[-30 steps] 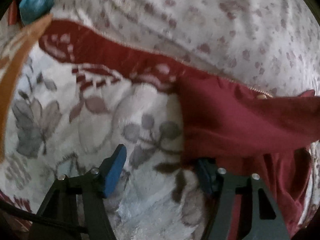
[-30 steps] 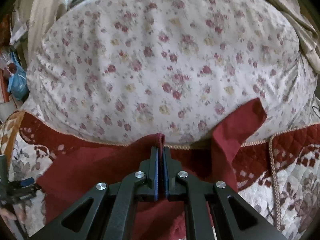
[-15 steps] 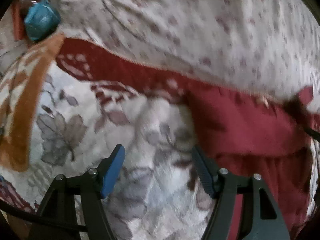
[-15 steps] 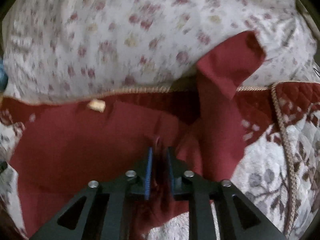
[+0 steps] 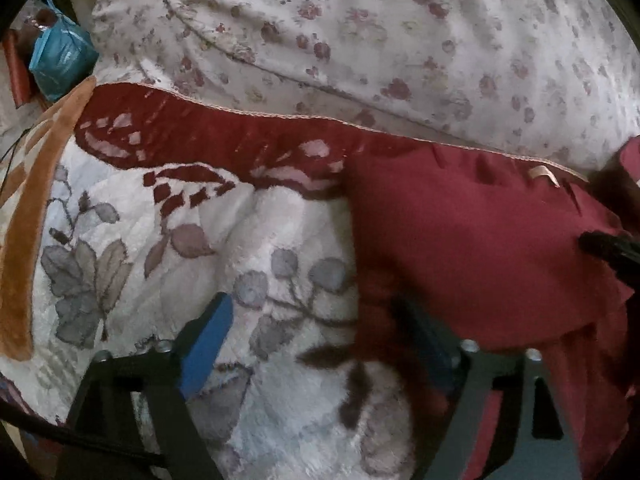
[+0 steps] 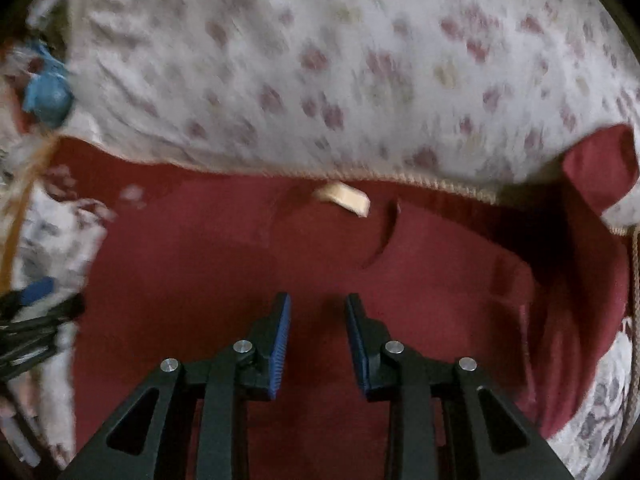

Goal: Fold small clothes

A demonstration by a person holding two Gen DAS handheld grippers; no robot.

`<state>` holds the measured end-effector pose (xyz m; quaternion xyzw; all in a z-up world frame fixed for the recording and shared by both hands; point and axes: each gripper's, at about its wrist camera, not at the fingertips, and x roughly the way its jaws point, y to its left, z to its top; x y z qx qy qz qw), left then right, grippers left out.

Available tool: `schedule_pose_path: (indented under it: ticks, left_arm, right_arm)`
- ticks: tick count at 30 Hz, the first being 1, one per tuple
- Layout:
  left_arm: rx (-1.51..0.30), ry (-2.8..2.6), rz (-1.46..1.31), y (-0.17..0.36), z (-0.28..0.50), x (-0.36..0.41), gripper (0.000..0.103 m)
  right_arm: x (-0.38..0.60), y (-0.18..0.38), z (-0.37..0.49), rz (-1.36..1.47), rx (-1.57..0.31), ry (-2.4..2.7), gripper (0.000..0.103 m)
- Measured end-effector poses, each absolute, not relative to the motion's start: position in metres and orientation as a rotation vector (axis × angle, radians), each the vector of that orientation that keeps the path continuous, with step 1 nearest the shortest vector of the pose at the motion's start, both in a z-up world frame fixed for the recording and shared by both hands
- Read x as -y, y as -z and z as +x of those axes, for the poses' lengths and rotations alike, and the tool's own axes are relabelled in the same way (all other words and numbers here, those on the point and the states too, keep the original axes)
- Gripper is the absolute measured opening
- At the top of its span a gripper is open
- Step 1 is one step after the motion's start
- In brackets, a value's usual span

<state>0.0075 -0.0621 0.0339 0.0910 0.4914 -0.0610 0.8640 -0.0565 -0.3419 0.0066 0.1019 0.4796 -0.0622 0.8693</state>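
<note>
Right wrist view had our right gripper (image 6: 318,344) over the maroon garment (image 6: 224,280), jaws just opening, nothing pinched. Left gripper (image 5: 312,344) was spread wide too, just opening, garment's edge under its right finger, lower right of frame.

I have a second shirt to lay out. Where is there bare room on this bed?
Free: the leaf-print blanket left of the red garment, up to its red border. Crowded: the right side under the garment, and the floral pillow behind.

dim indoor light; right view motion-blurred; fisheye bending, dark corners both.
</note>
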Motion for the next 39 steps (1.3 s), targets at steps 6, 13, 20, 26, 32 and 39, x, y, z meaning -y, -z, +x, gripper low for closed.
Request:
schedule_pose_path:
  ticks: [6, 13, 20, 26, 32, 39]
  left_arm:
    - [-1.022, 0.132, 0.176, -0.038, 0.006, 0.06, 0.089]
    - [-0.989, 0.14, 0.183, -0.048, 0.0, 0.063, 0.089]
    - [-0.967, 0.144, 0.155, -0.062, -0.008, 0.063, 0.089]
    - [-0.941, 0.161, 0.151, -0.073, -0.014, 0.071, 0.089]
    - [-0.943, 0.193, 0.155, -0.072, -0.019, 0.085, 0.089]
    - [-1.085, 0.269, 0.121, -0.037, -0.011, 0.108, 0.089]
  right_arm:
    - [0.351, -0.013, -0.059, 0.234, -0.99, 0.165, 0.03]
    - [0.348, -0.034, -0.102, 0.188, -0.965, 0.152, 0.035]
    - [0.355, -0.013, -0.112, 0.159, -1.002, 0.196, 0.039]
    - [0.349, -0.028, -0.121, 0.193, -0.987, 0.17, 0.04]
    - [0.351, -0.03, -0.128, 0.217, -0.952, 0.189, 0.047]
    - [0.352, -0.013, -0.12, 0.227, -0.978, 0.197, 0.053]
